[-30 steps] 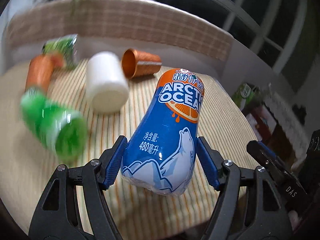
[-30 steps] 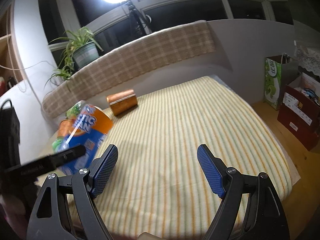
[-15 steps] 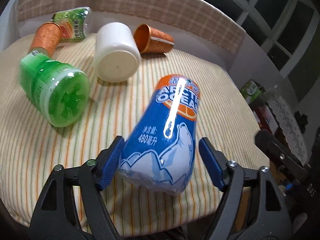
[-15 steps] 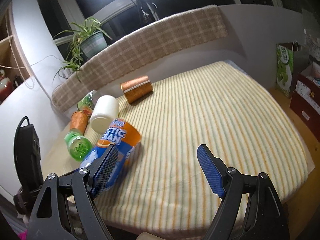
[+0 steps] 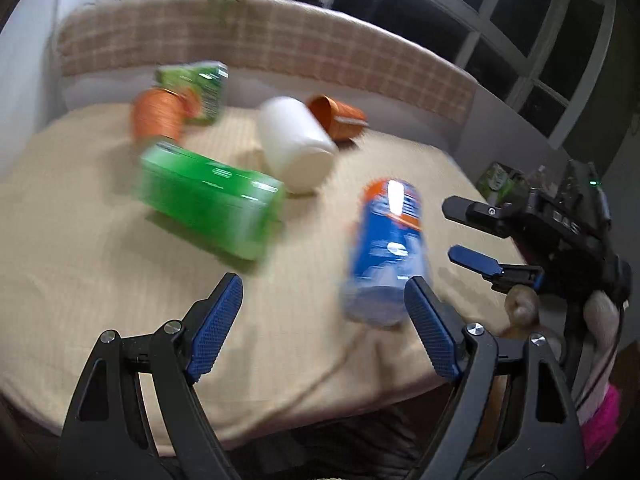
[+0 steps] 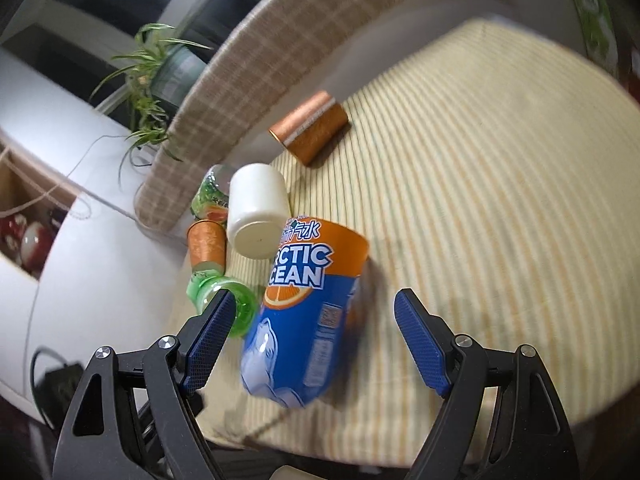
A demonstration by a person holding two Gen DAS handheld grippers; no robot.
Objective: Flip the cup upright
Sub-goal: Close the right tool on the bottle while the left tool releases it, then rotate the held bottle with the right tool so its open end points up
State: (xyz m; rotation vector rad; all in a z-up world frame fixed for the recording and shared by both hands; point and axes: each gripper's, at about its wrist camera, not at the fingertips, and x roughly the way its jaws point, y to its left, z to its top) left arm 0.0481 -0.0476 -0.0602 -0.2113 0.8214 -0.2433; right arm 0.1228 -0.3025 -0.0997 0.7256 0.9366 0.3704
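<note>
The blue and orange Arctic Ocean cup (image 5: 386, 252) stands on the striped table near its front edge, orange rim upward. It also shows in the right wrist view (image 6: 308, 312). My left gripper (image 5: 324, 326) is open and empty, drawn back to the cup's left. My right gripper (image 6: 310, 346) is open, its fingers either side of the cup with gaps on both sides. The right gripper also shows at the right of the left wrist view (image 5: 474, 260).
A green cup (image 5: 208, 204), a white cup (image 5: 296, 144), two copper-orange cups (image 5: 336, 114) (image 5: 158, 114) and a green-labelled cup (image 5: 200, 90) lie on their sides on the table (image 5: 80, 260). A checked backrest (image 5: 280, 48) runs behind. The table edge is just below the grippers.
My left gripper let go of the Arctic Ocean cup and pulled back left; the cup now stands on the table. My right gripper swung in around the cup.
</note>
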